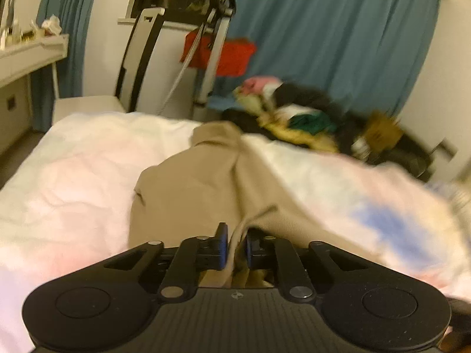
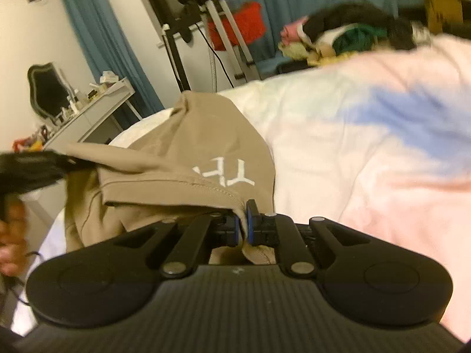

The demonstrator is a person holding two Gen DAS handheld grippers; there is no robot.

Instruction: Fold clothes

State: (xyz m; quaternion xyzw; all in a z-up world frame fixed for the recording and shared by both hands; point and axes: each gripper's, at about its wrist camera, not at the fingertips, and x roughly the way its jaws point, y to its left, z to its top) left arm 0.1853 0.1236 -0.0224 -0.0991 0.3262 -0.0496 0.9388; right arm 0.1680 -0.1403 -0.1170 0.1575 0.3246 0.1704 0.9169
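— Garment and its lie?
— Tan garment (image 1: pixel 188 182), centre of the left wrist view, on the pale bed cover (image 1: pixel 73 176). Long axis from the lower centre of the frame up toward the upper centre, far end bunched near the bed's far edge. Seen again in the right wrist view (image 2: pixel 188 158), centre left, white lettering upside down near the stitched hem.

— Left tool?
— Left tool (image 1: pixel 237 245), bottom centre, closed on a fold of the tan garment; cloth pinched between the blue pads. Also visible, blurred, at the left edge of the right wrist view (image 2: pixel 32 170), gripping the garment's other corner, edge stretched between the two tools.

— Right tool?
— Right tool (image 2: pixel 243 223), bottom centre of its own view, clamped on the hem corner; a tab of cloth hanging below the pads.

— Surroundings?
— Blue patch on the bed cover, right of the garment. Heap of mixed clothes (image 1: pixel 294 108) beyond the bed, right of centre. Blue curtain (image 1: pixel 338 29) across the upper right. Red item (image 1: pixel 229 56) on a stand at upper centre. White shelf (image 1: pixel 29 53) at upper left. Dark-framed mirror (image 2: pixel 47 91) at left in the right wrist view.

— Obstructions?
— Nothing lying on the garment. Both views motion-blurred; finer detail not readable.
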